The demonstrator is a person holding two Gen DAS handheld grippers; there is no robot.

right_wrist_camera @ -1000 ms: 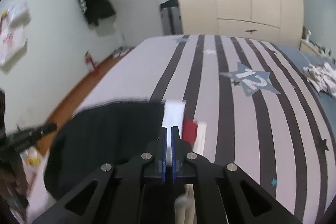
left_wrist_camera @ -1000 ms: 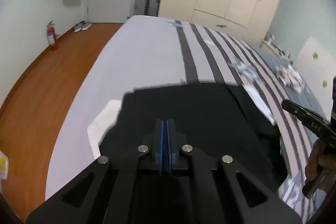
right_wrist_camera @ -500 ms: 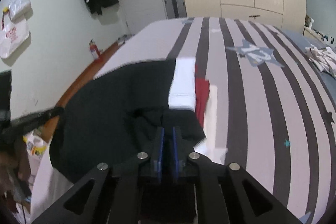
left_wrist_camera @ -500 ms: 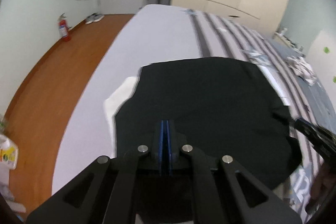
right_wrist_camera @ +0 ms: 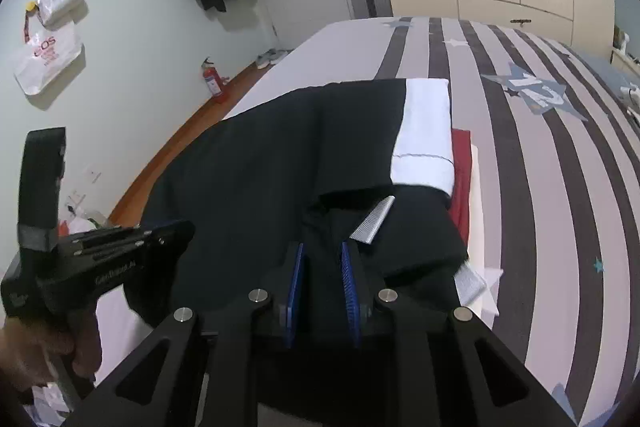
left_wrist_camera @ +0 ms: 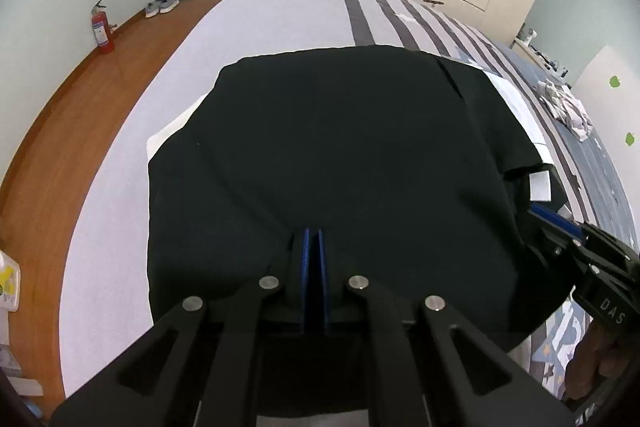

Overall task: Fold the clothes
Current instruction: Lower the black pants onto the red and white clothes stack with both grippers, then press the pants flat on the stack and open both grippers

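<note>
Now: shirt (left_wrist_camera: 340, 155) lies doubled on bed (left_wrist_camera: 280, 11), ahead of both tools | left gripper (left_wrist_camera: 314, 239) pinched on near hem | right gripper (right_wrist_camera: 322, 259) jaws opening, cloth between, pads off | you've laid one fold; sleeve, collar side untidy, further folds likely left.

White letters "DAS" stand on the right gripper (left_wrist_camera: 560, 223), seen from the left wrist.

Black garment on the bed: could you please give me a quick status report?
Left gripper shut on black garment. Right gripper jaws opening, fabric between them. Garment laid on striped bed, over white and red clothes. Nothing obstructing.
</note>
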